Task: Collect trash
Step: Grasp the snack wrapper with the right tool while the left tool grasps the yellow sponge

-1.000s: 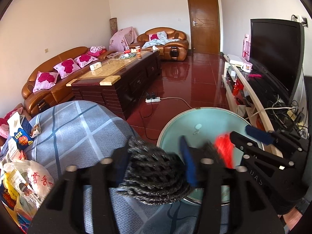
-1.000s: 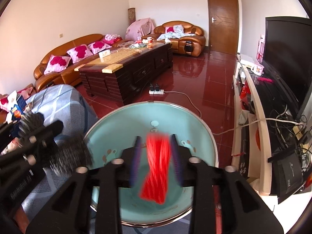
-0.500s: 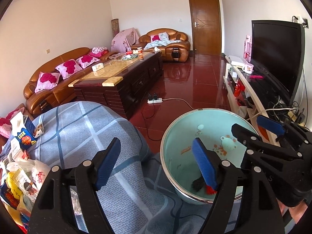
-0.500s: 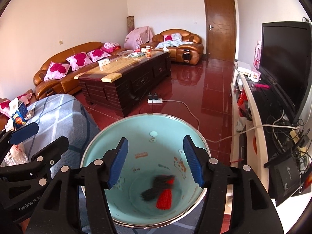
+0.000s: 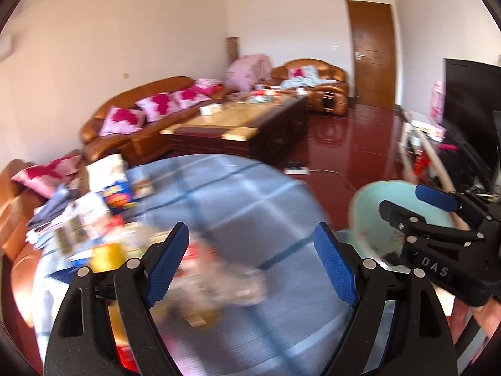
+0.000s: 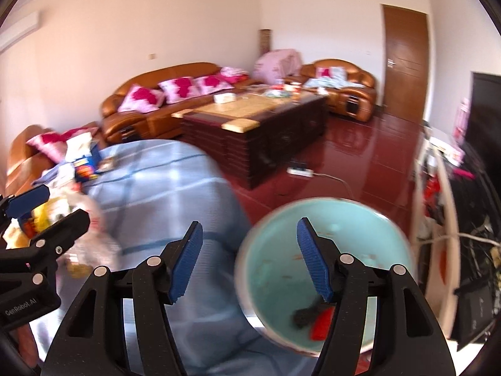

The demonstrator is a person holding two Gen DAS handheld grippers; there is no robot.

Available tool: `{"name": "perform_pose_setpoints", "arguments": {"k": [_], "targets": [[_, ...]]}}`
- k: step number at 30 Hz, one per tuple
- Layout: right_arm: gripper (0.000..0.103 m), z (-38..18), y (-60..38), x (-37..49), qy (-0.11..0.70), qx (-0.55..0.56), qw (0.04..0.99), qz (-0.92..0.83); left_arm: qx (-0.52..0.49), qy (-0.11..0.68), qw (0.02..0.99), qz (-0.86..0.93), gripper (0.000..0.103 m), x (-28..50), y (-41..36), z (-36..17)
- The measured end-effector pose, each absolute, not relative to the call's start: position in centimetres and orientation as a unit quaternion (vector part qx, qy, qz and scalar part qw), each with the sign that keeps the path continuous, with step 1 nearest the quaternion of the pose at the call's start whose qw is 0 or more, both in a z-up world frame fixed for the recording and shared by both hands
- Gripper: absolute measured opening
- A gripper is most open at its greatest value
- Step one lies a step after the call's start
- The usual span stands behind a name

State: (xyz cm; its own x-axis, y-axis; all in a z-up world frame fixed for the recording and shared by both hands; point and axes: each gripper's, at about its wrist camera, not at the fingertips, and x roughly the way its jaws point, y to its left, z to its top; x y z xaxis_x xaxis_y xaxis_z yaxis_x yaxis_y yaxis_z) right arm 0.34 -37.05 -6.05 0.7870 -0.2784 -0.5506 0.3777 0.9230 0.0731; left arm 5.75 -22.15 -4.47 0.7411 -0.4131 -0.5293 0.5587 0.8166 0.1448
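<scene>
my left tool [image 5: 250, 260] is spreading its jaws with nothing between them, the trash pile [image 5: 103, 235] just ahead to its left; my right tool [image 6: 249, 257], also empty and spreading, sits by the basin [image 6: 360, 219], so left is nearer

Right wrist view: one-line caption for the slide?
Right gripper opening, empty, above a teal basin holding a dark scrap and a red scrap, beside a blue-draped table.
</scene>
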Motion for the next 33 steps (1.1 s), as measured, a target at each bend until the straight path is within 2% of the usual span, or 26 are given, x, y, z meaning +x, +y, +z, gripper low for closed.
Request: {"name": "perform_pose_setpoints", "arguments": {"k": [5, 11, 18, 24, 27, 28, 33], "targets": [[0.062, -5.6, -32.0, 2.9, 0.273, 0.072, 0.952, -0.117, 0.142, 0.228, 0.948, -0.174, 0.084, 6.1, -14.3, -3.9], [0.062, -6.6, -26.3, 5.5, 0.280, 0.052, 0.957, -0.052, 0.102, 0.246, 0.959, -0.095, 0.084, 7.1, -6.1, -4.0], [0.062, -7.8, -22.1, 7.1, 0.289, 0.028, 0.957, -0.011, 0.075, 0.273, 0.958, -0.048, 0.084, 7.5, -1.4, -6.3], [0.061, -9.0, -21.0, 8.4, 0.308, 0.021, 0.951, -0.007, 0.051, 0.271, 0.959, -0.063, 0.084, 7.6, -1.4, -5.8], [0.045, -9.6, -21.1, 9.0, 0.325, 0.020, 0.946, -0.001, 0.052, 0.277, 0.956, -0.074, 0.084, 7.6, -2.0, -6.1], [0.033, -9.8, -21.1, 9.1, 0.330, 0.019, 0.944, 0.002, 0.049, 0.280, 0.956, -0.074, 0.084, 7.7, -1.9, -6.2], [0.029, -9.8, -20.5, 8.8, 0.329, 0.014, 0.944, 0.021, 0.044, 0.281, 0.956, -0.076, 0.084, 7.5, -1.8, -6.2]]}}
